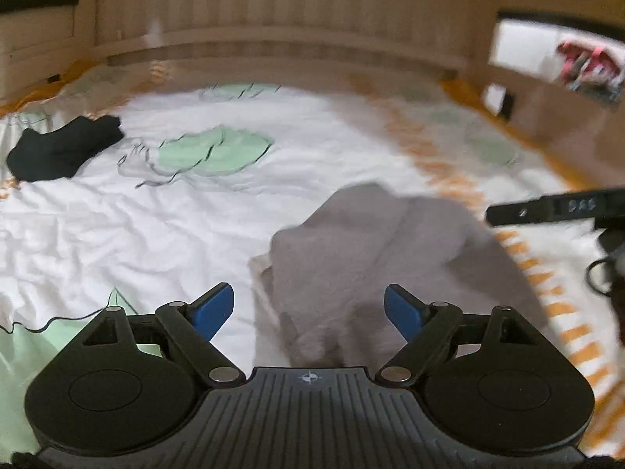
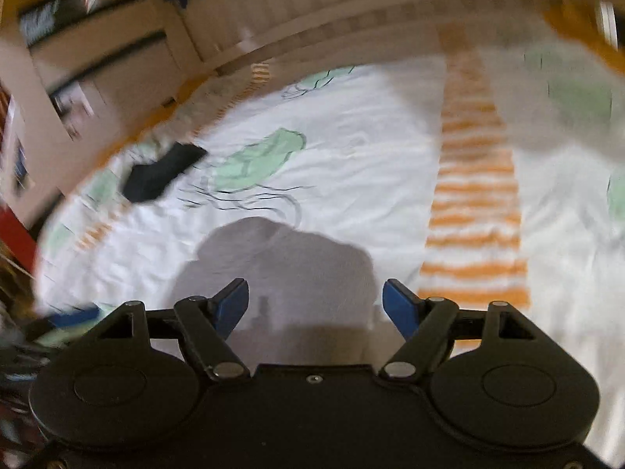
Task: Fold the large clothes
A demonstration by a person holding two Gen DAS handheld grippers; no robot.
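Soft matt grey cloth garment [image 1: 375,250] on a creased cotton-like sheet [image 1: 117,234]; headboard [image 1: 297,11] is ribbed pale wood.

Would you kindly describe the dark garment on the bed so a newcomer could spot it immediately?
Start from the bed's white duvet with its pale green patches. Toward the far left, near the wooden wall, lies a small black garment, crumpled. Unlike the larger grey garment bunched close to the grippers, it is very dark and lies by itself.
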